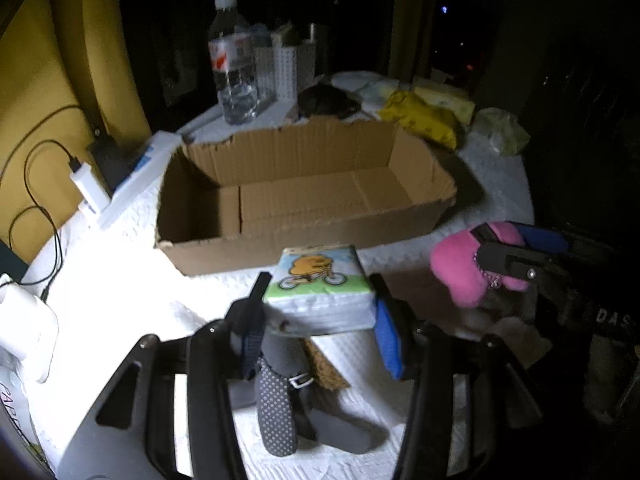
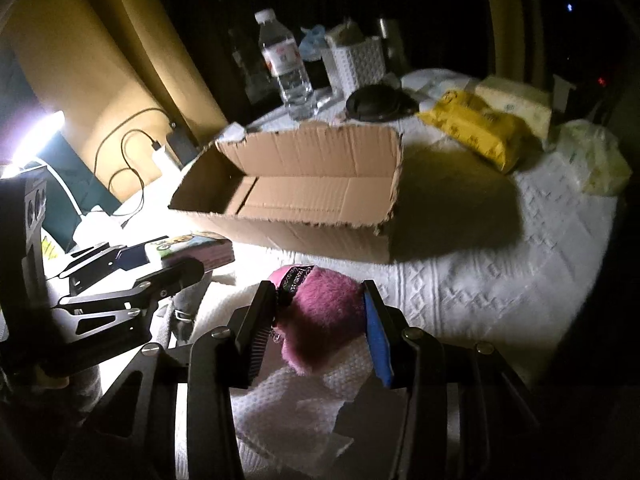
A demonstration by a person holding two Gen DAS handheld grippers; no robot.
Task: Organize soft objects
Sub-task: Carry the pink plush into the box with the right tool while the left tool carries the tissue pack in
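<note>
My left gripper (image 1: 318, 300) is shut on a tissue pack (image 1: 320, 292) printed with a cartoon animal on a bicycle, held just above the white cloth. A pink fluffy toy (image 2: 320, 312) sits pinched between the pads of my right gripper (image 2: 316, 316), lifted slightly off the cloth. The same pink toy (image 1: 464, 268) shows at the right of the left wrist view, and the tissue pack (image 2: 192, 248) with the left gripper (image 2: 160, 264) shows at the left of the right wrist view. An open cardboard box (image 1: 296, 196) stands empty just beyond both grippers.
A grey dotted fabric item (image 1: 280, 392) lies under the left gripper. Behind the box stand a water bottle (image 1: 234, 64), a white perforated holder (image 1: 284, 68), a dark round object (image 2: 372, 104), a yellow pack (image 2: 480, 128) and pale packs (image 2: 592, 156). A charger and cables (image 1: 86, 184) lie left.
</note>
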